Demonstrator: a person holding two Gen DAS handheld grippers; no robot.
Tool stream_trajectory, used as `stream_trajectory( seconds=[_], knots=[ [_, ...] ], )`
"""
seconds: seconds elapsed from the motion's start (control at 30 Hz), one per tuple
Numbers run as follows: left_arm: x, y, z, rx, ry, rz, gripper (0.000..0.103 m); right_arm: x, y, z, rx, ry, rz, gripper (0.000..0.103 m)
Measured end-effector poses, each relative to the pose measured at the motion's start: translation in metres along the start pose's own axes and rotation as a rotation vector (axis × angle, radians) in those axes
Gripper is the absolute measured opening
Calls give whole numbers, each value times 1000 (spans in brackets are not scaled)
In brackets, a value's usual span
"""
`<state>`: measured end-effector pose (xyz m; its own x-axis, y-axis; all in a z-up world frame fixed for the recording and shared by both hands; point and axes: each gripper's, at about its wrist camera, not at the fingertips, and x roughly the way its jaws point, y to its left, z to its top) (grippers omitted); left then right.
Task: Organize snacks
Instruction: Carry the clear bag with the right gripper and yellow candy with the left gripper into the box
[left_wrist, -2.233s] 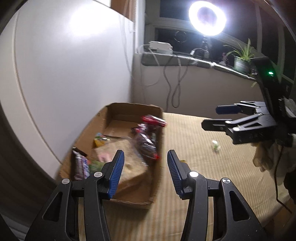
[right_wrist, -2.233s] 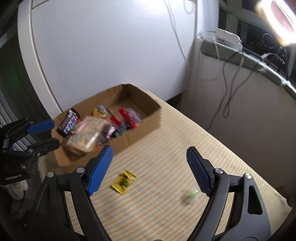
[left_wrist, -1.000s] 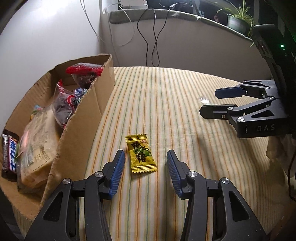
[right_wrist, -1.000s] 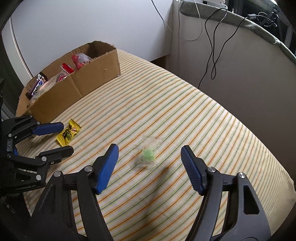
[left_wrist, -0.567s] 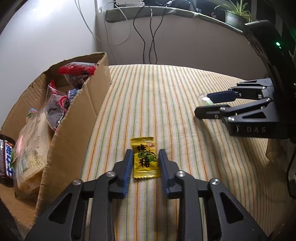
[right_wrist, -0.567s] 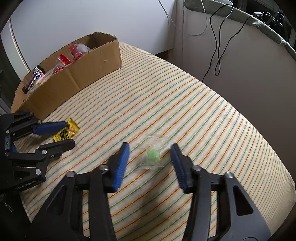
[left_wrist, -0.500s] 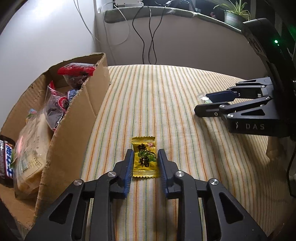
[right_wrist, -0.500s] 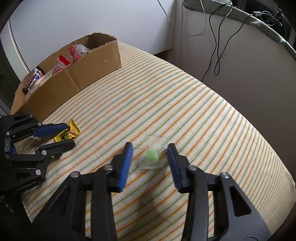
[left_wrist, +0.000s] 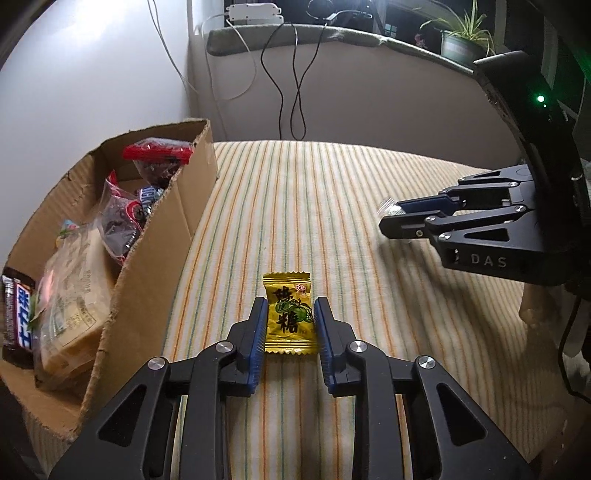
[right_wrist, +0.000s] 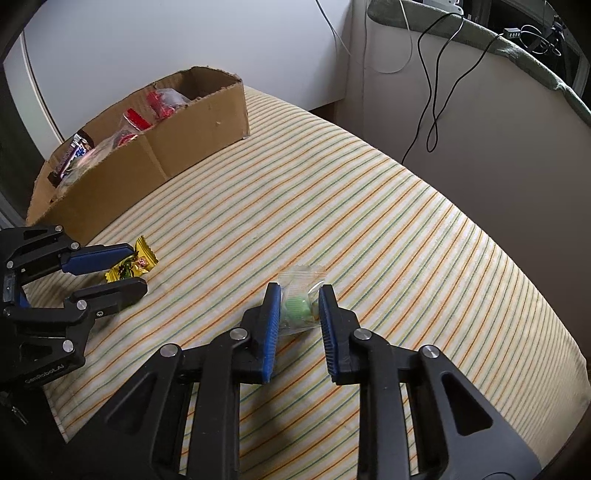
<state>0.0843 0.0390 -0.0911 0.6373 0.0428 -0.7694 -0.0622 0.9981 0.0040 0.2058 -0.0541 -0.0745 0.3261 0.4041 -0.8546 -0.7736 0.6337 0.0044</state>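
The yellow candy packet lies flat on the striped cloth at the lower centre of your left wrist view, and your left gripper is clamped on it, one blue pad against each long edge. The clear packet with the green sweet sits at the lower centre of your right wrist view, and your right gripper is closed on it, the pads pressing both sides of the wrapper. In the right view the two packets lie apart on the cloth, the yellow one toward the left edge of the frame. The cardboard box stands at the left of your left view, just beside the yellow packet, filled with bagged snacks and a chocolate bar. Black cables hang down the wall at the top centre.
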Motion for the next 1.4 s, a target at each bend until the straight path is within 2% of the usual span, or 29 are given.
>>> stream_trajectory(
  seconds=[0.4, 0.67, 1.03, 1.4],
  knots=[
    [-42, 12, 4, -21, -81, -15, 24, -33, 17, 7, -16, -68, 10, 22],
    [-64, 39, 9, -44, -143, 8, 24, -53, 42, 31, -33, -130, 20, 22],
    [-81, 85, 12, -96, -191, 61, 24, -49, 89, 69, -66, -173, 60, 22],
    [-83, 127, 10, -142, -202, 102, 24, -25, 132, 104, -109, -175, 100, 22]
  ],
)
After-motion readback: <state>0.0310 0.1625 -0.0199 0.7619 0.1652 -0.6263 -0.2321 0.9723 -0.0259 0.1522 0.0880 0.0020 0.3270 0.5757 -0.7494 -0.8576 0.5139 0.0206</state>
